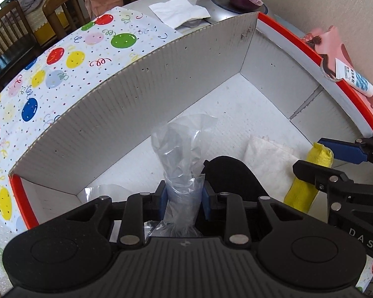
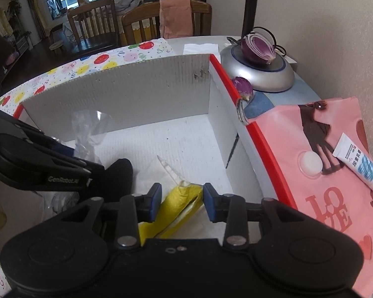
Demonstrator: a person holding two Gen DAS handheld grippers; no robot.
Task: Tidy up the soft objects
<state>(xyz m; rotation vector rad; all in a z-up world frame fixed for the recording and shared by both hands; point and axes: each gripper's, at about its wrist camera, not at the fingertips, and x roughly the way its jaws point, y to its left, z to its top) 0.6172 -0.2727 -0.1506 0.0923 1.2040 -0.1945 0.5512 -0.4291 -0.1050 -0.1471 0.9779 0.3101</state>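
Observation:
A white cardboard box (image 1: 141, 104) with red rim stands on the table. My left gripper (image 1: 184, 200) is shut on a crumpled clear plastic bag (image 1: 180, 149) and holds it inside the box. A black soft object (image 1: 232, 176) and a white cloth (image 1: 268, 164) lie on the box floor. My right gripper (image 2: 181, 202) is open around a folded yellow cloth (image 2: 179, 203) inside the box; the pads do not press it. The yellow cloth also shows in the left wrist view (image 1: 308, 176), as does the right gripper (image 1: 318, 154).
A balloon-print tablecloth (image 1: 49, 74) covers the table left of the box. A pink bag (image 2: 335, 173) with a white tube (image 2: 358, 166) lies right of the box. A lamp base (image 2: 261, 72) with a cut red onion (image 2: 258, 47) and a tissue (image 1: 179, 11) are behind it.

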